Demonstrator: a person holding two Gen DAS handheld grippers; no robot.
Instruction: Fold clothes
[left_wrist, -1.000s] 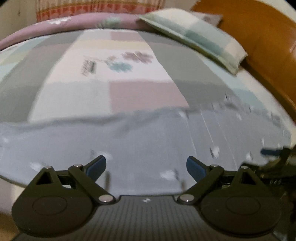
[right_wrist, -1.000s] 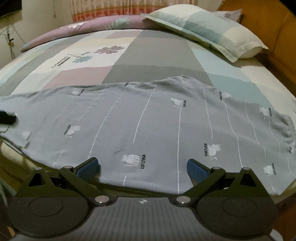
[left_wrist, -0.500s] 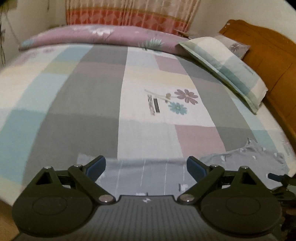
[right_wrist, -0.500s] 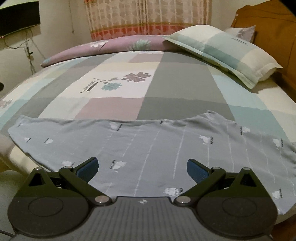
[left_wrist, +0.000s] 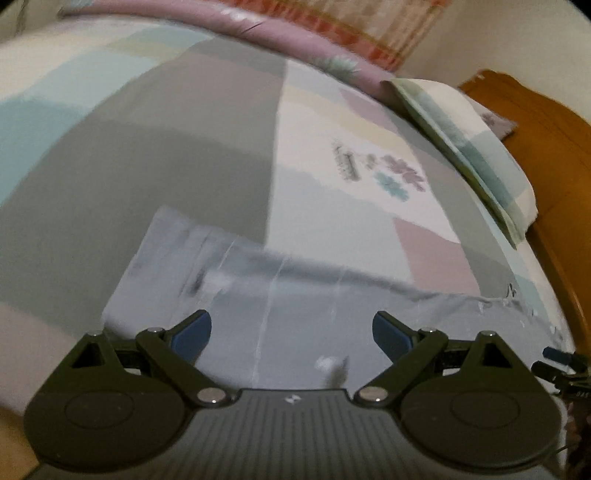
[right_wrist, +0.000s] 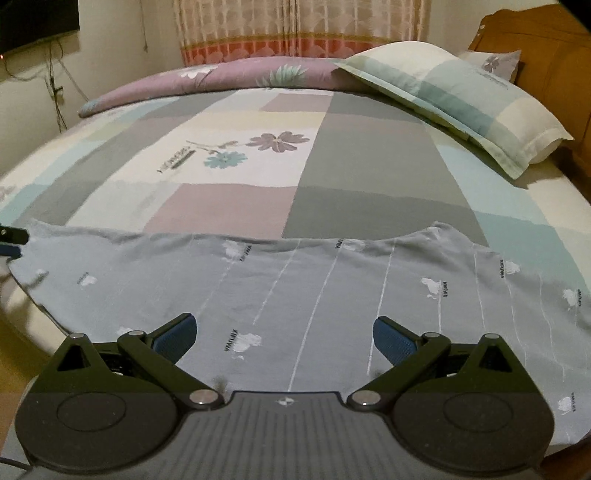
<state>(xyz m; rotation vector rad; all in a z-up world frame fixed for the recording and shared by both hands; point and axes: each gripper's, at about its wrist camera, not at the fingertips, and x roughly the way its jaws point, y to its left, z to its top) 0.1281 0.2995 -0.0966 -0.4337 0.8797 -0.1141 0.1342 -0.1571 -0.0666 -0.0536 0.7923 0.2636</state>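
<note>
Right wrist view: I'm hovering both claws, left claw (left_wrist: 291, 332) and right claw (right_wrist: 284, 334), jaws apart, over the grey garment (right_wrist: 332, 288) along the bed (right_wrist: 369, 166) near edge. I'm judging the fold unstarted; next I'm needing a grip on an edge.

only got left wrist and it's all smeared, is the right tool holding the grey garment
observer: no, the right tool is open over the grey garment's near edge, with nothing between its fingers
operator: is the cloth lying flat
observer: mostly flat on the bedspread; its far edge rises to a small peak towards the right
operator: any print on it
observer: small white figures, each with lettering that seems to read XIFUWA
</note>
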